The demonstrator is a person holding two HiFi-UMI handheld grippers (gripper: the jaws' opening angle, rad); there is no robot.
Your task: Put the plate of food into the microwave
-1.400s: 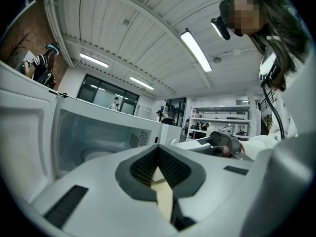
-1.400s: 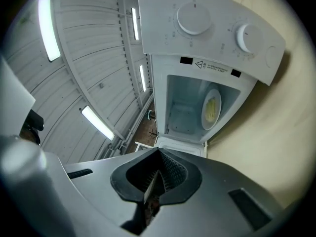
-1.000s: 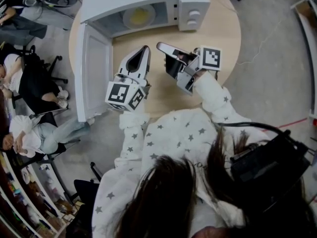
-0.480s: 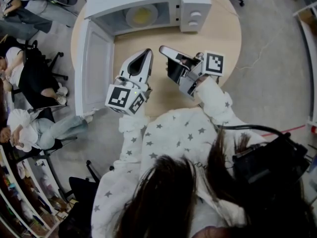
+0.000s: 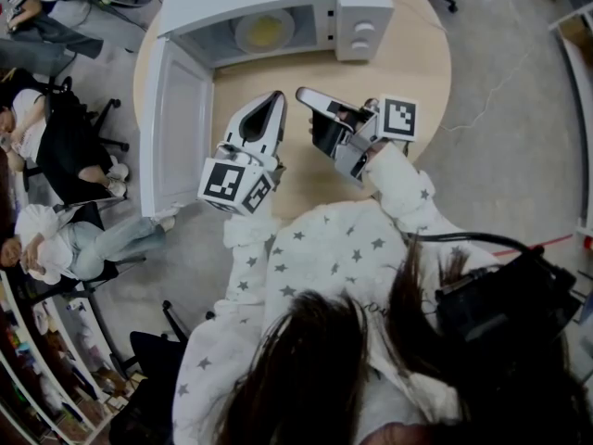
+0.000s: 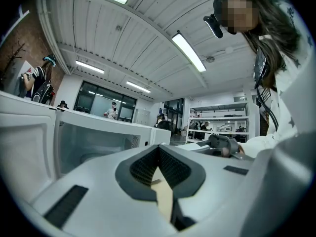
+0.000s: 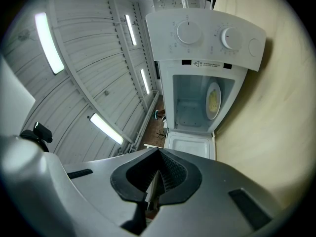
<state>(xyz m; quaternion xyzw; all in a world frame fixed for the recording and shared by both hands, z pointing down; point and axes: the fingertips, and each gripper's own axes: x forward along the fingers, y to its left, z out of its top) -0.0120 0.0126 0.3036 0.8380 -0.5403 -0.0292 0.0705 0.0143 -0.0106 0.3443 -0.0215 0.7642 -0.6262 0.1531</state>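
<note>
**Plate of food (image 5: pixel 263 31) sits inside the open microwave (image 5: pixel 361 7)**

Above the table (image 5: pixel 408 72), the left hand-held gripper (image 5: pixel 275 97) points level toward the microwave, jaws together and empty. The right hand-held gripper (image 5: pixel 302 92), rolled onto its side, is closed too, holding nothing.

The left arm (image 5: pixel 243 248) and right arm (image 5: pixel 400 182) are being stretched forward. The left gripper (image 5: pixel 274 97) is being held level, jaws pressed together on nothing; the right gripper (image 5: pixel 302 92) is being tipped slightly upward, jaws likewise closed and empty.
</note>
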